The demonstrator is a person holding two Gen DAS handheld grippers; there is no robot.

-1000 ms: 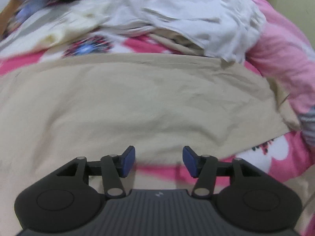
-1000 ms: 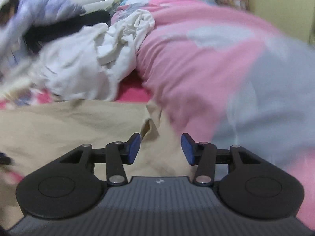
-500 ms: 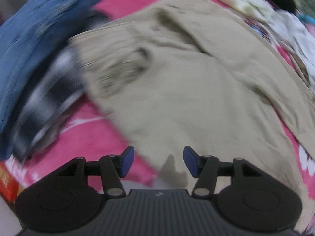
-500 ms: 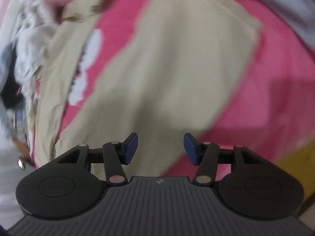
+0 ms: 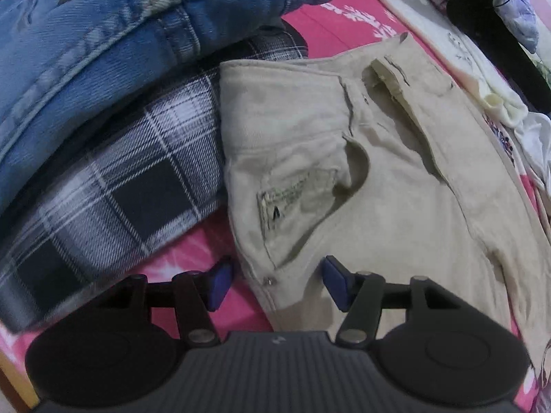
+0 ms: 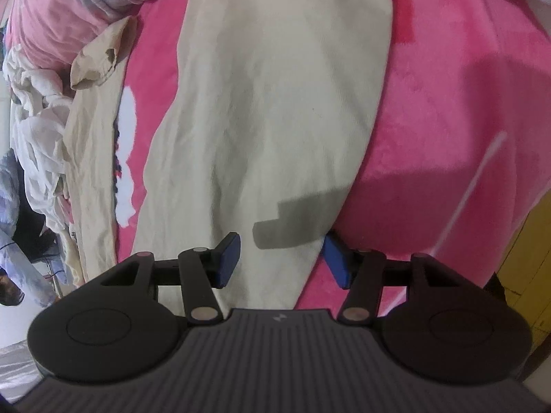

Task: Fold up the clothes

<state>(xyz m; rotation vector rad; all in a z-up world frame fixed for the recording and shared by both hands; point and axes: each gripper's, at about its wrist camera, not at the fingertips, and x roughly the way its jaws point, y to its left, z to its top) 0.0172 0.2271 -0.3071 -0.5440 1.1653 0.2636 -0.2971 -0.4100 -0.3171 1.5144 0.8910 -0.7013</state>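
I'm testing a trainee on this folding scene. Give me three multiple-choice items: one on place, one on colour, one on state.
1. What lies beside the beige trousers waist?
A. plaid cloth
B. a shoe
C. a book

2. The blanket is:
A. green
B. pink
C. black

3. The right gripper is:
A. shut on a sock
B. out of view
C. open

A: plaid cloth borders the waistband, under jeans.
B: pink plush surrounds the trouser leg.
C: its pads stand apart over the leg edge, pinching nothing.
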